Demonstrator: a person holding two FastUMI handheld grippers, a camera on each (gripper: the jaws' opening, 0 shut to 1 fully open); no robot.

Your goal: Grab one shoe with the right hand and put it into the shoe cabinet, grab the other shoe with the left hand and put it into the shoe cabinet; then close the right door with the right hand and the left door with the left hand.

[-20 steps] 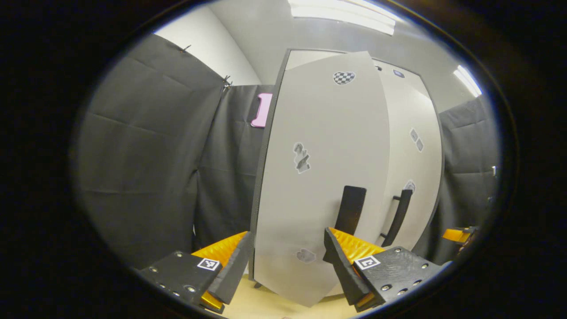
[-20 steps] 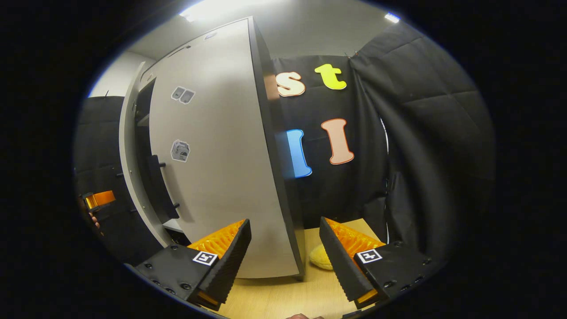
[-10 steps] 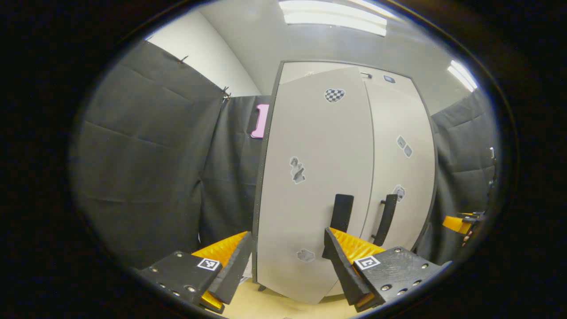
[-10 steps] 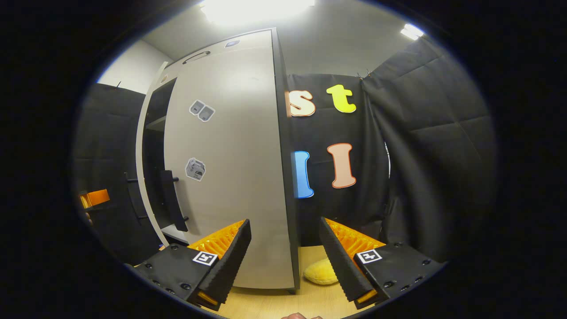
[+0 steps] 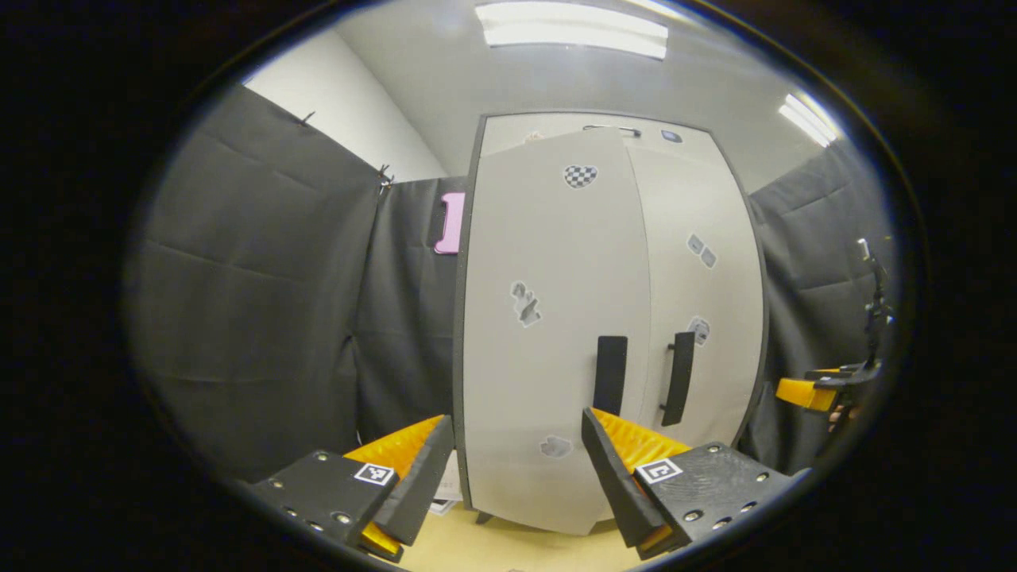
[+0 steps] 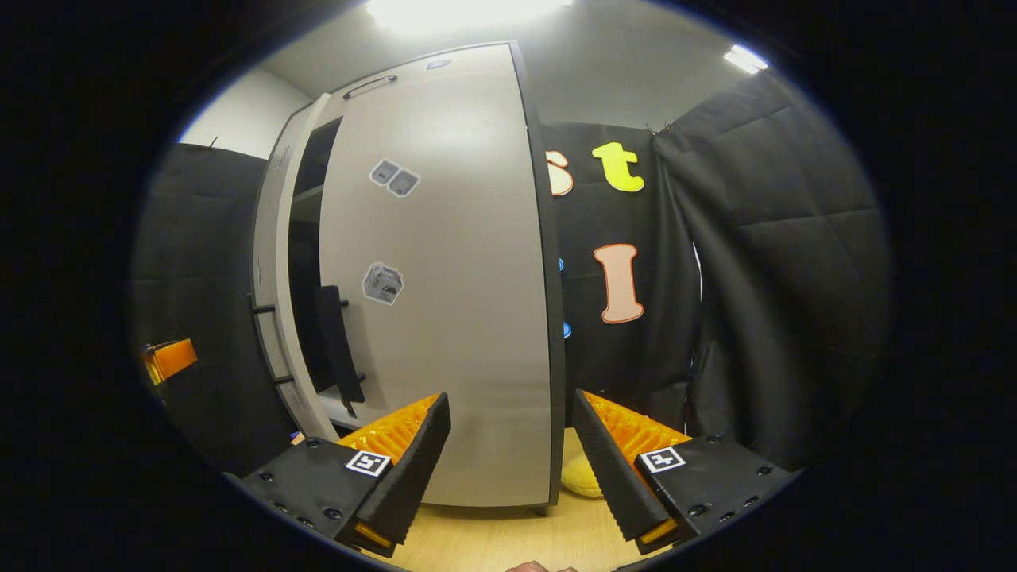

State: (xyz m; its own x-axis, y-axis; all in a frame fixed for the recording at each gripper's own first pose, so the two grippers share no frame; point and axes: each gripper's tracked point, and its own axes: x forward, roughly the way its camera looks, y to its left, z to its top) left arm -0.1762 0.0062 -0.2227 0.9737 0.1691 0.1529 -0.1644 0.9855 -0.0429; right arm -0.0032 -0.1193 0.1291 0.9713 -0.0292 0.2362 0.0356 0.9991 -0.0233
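The pale grey shoe cabinet (image 5: 556, 262) stands straight ahead in the left gripper view. Its left door (image 5: 548, 373) is ajar by a narrow angle, with a dark handle (image 5: 610, 373). The right door (image 5: 703, 286) lies flush, its handle (image 5: 678, 377) beside the other. My left gripper (image 5: 516, 417) is open in front of the left door, holding nothing. In the right gripper view the right door (image 6: 445, 278) is shut and a dark gap (image 6: 306, 238) shows behind the left door's edge (image 6: 274, 262). My right gripper (image 6: 511, 397) is open and empty before the cabinet's right corner.
Black cloth walls close in on both sides. The floor (image 6: 493, 536) is light wood. A yellow soft object (image 6: 578, 477) lies on the floor by the cabinet's right side. The other gripper shows at the edges (image 5: 806, 392) (image 6: 168, 359).
The left door has swung in from wide ajar to nearly flush with the right door. Both views have drawn slightly back from the cabinet.
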